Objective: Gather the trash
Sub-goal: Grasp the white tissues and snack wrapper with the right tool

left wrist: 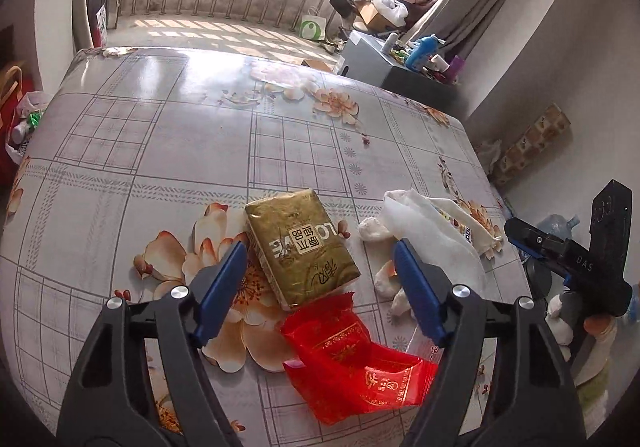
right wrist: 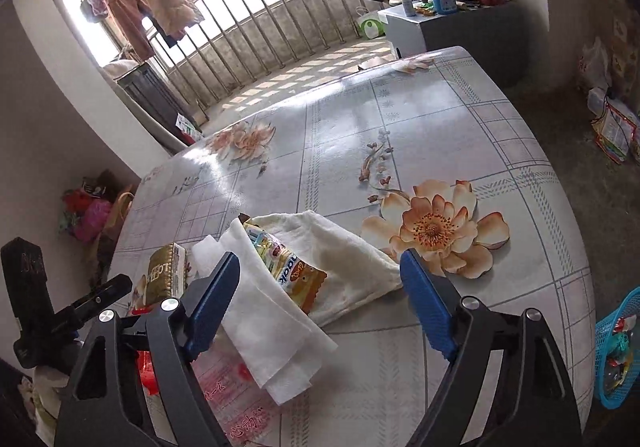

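1. The left wrist view alone shows one red wrapper (left wrist: 352, 355) whole, lying between and just below the left claw (left wrist: 320, 267) fingertips, and one gold pack (left wrist: 302, 243) between them; jaws apart, gripping nothing.
2. The right wrist view alone shows one snack packet (right wrist: 290, 267) tucked in white tissues (right wrist: 272, 331), between the right claw (right wrist: 320, 279) jaws, which stand apart.
3. One blue basket (right wrist: 618, 351) sits right of the worktop (right wrist: 400, 135).

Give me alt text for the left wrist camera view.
The open left gripper hovers over a gold tissue pack and a crumpled red plastic wrapper on a flower-patterned table. White paper towels lie to the right, and the right gripper shows at the frame's right edge.
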